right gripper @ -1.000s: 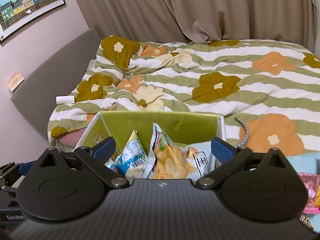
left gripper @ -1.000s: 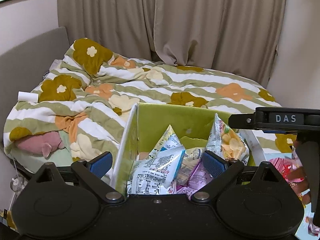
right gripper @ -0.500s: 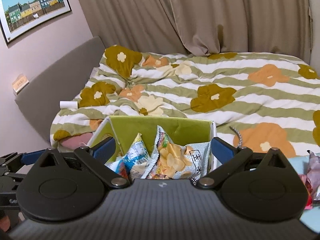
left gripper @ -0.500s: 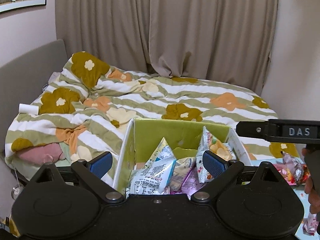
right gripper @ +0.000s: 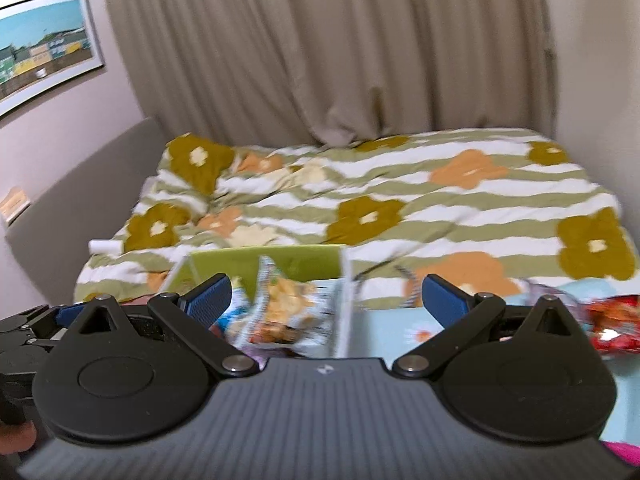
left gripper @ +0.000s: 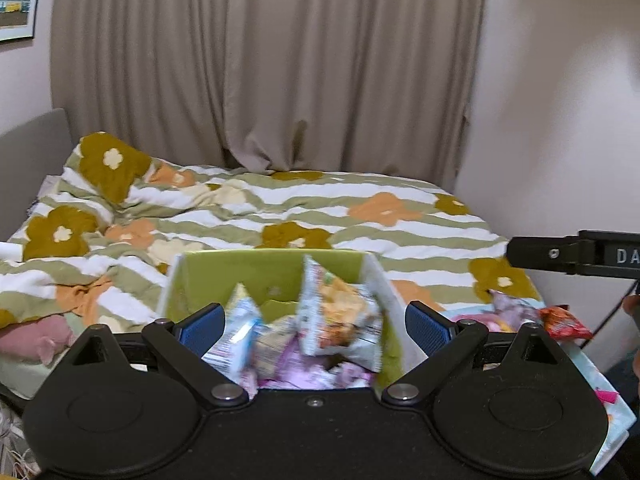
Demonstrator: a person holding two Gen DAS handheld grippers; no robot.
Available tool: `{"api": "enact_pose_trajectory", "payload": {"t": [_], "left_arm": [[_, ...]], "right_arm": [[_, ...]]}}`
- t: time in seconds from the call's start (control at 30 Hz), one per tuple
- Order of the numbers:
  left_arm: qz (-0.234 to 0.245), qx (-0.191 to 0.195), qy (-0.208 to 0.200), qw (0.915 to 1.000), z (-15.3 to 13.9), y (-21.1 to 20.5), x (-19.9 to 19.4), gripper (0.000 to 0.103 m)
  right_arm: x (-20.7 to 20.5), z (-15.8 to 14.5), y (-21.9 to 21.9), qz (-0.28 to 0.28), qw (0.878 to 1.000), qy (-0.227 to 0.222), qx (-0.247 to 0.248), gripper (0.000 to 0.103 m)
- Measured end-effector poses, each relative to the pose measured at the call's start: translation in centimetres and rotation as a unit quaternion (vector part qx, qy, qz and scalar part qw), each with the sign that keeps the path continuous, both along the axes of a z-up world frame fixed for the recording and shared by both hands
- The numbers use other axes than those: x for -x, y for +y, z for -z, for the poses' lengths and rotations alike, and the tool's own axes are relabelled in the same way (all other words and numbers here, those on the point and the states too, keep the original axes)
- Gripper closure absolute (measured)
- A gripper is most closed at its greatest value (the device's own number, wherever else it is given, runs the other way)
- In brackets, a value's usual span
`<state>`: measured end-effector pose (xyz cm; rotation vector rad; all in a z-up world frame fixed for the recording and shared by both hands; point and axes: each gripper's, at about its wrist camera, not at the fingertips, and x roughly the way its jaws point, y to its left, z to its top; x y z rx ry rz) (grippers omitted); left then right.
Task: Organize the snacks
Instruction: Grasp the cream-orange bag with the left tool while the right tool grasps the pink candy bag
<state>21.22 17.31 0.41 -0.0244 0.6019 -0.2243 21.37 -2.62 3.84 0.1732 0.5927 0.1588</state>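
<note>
A green-lined white box point(left gripper: 272, 268) stands in front of me, holding several snack bags, among them a chip bag point(left gripper: 340, 316) and a blue-white bag point(left gripper: 240, 320). My left gripper point(left gripper: 314, 326) is open and empty just before the box. In the right wrist view the box point(right gripper: 264, 260) sits left of centre with the chip bag point(right gripper: 288, 308) in it. My right gripper point(right gripper: 326, 300) is open and empty, to the right of the box's middle. Loose snacks lie on a light blue surface: a red bag point(right gripper: 612, 320) and a purple bag point(left gripper: 516, 308).
A bed with a flowered striped quilt point(left gripper: 280, 208) lies behind the box, with beige curtains point(left gripper: 260, 60) beyond. A grey headboard point(right gripper: 80, 200) and a framed picture point(right gripper: 44, 48) are on the left. The right gripper's body point(left gripper: 580, 256) shows at the right of the left wrist view.
Both grippers have pulled back and risen, so the box looks smaller and lower. The right gripper has swung right, bringing the red bag and the blue surface into view. Both stay open.
</note>
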Motion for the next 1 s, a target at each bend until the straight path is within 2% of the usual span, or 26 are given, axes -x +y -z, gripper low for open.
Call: {"api": "enact_pose_trajectory", "payload": {"t": [0.17,0.4,0.57,0.67,0.77,1.0], "left_arm": [[0.021,-0.004,0.002,0.9998,0.1,-3.6,1.1,0.004],[0.013,0.005,0.018,0.9997,1.2,-10.0,3.3,0.004],[0.004,0.01,0.032,0.9994,3.2,-14.8,5.2,0.004],[-0.002,0.0,0.043,0.9991,4.8,-17.4,6.2,0.004],[-0.017,-0.008,0.052,0.9985,6.9,-19.4,7.2,0.004],[-0.071,-0.007,0.112,0.9911,13.0,-21.8,7.2,0.004]], "right_arm": [[3.3,-0.5,-4.2,0.041,0.999,-0.01,0.01,0.0],[7.0,2.1,-12.0,0.071,0.997,-0.001,-0.02,0.0],[9.9,3.1,-16.5,0.072,0.997,-0.005,0.001,0.0],[11.2,4.4,-18.9,0.077,0.997,-0.003,0.011,0.0],[11.7,6.4,-21.3,0.076,0.997,0.019,-0.003,0.0],[12.6,11.3,-24.7,0.068,0.996,0.049,0.017,0.0]]}}
